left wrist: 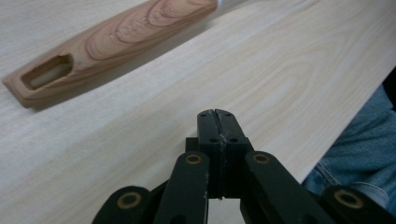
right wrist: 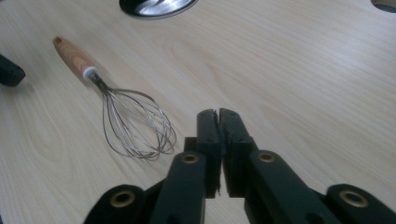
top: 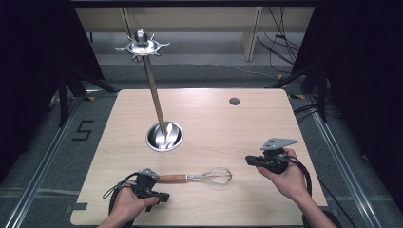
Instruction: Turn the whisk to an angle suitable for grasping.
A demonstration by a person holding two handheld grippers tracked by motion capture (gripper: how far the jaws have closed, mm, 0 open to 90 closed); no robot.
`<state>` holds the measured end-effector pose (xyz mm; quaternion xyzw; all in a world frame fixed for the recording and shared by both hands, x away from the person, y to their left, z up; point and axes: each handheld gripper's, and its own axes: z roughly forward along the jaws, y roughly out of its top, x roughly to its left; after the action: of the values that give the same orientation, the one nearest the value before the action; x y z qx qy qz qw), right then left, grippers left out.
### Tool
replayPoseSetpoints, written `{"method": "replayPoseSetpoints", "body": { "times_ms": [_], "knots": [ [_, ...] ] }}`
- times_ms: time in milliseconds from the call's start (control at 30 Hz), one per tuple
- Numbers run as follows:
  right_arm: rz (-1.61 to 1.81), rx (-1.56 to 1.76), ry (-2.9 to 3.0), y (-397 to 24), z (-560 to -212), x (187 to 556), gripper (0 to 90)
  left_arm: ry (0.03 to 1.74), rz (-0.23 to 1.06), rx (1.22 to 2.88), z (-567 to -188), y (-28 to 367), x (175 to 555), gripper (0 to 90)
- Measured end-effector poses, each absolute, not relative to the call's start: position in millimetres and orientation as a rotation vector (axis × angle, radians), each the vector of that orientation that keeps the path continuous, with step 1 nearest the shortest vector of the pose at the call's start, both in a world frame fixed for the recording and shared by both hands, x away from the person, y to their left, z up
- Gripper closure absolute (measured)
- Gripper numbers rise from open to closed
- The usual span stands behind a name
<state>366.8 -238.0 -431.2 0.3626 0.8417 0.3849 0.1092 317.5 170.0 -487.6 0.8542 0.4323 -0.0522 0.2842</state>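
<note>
A whisk (top: 204, 177) with a wooden handle and a wire head lies flat near the table's front edge. My left gripper (top: 166, 197) rests just in front of the handle's end, jaws shut on nothing and apart from the whisk. In the left gripper view the handle (left wrist: 116, 35) with its hanging slot lies beyond the closed gripper tips (left wrist: 217, 114). My right gripper (top: 248, 159) hovers to the right of the wire head, shut and empty. The right gripper view has the whisk (right wrist: 130, 121) lying left of its closed tips (right wrist: 218, 113).
A steel utensil stand rises from a round base (top: 164, 136) at mid-table, its tall pole ending in a ring of hooks (top: 141, 46). A small round hole (top: 234, 101) sits at the table's back right. The base's edge (right wrist: 156, 5) appears in the right gripper view.
</note>
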Motion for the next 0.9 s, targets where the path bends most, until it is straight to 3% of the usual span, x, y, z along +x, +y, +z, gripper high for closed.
{"method": "replayPoseSetpoints", "body": {
  "times_ms": [467,900],
  "knots": [
    [0.771,0.928,2.746,-155,-447,421,90.0,1.229,-0.109,2.279,-492,167,350,89.1],
    [0.631,0.864,2.878,-142,-461,410,90.0,1.255,-0.069,2.301,-492,168,365,89.1]
  ]
}}
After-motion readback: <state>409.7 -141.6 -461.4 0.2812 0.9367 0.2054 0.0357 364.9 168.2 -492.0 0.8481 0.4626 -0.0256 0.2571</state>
